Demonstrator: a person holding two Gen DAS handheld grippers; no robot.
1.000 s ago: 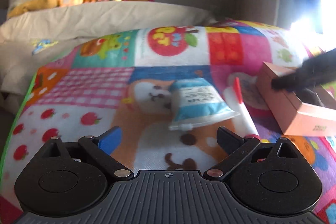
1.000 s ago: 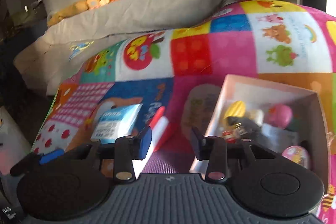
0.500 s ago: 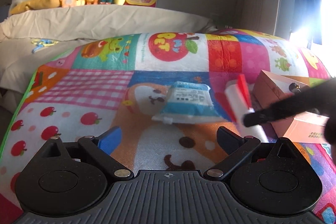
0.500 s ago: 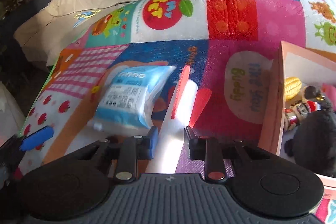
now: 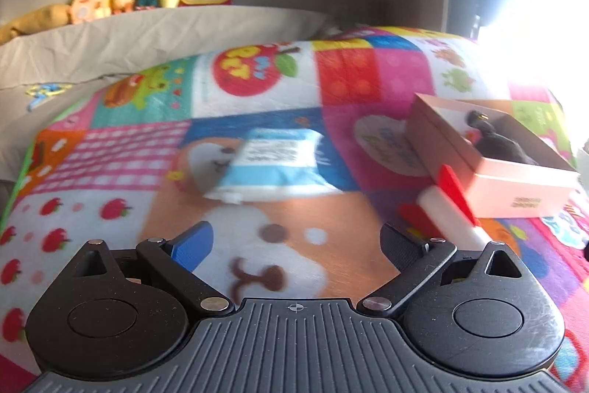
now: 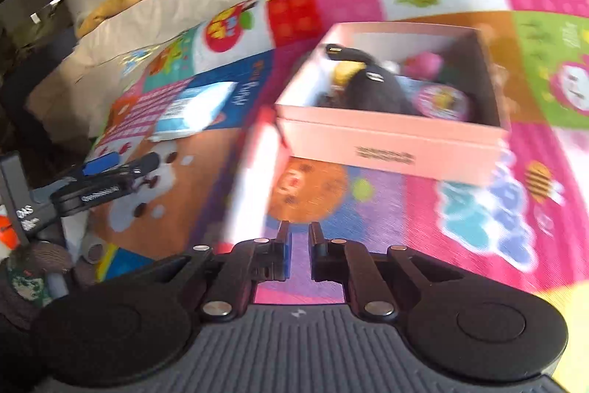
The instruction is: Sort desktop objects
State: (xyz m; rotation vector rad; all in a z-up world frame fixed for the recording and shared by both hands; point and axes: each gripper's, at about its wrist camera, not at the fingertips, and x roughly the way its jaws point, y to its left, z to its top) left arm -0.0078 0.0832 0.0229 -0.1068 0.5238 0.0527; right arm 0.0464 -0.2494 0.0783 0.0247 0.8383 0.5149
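Right gripper [image 6: 297,247] angled down over play mat [image 6: 386,227] before pink box [image 6: 390,144], jaws pressed together on nothing, left gripper [image 5: 296,238] spread wide, tilted toward blue-white pouch [image 5: 272,164].

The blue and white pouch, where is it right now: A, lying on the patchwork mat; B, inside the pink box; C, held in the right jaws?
A: the blue and white pouch lies flat on the patchwork mat, apart from the pink box.
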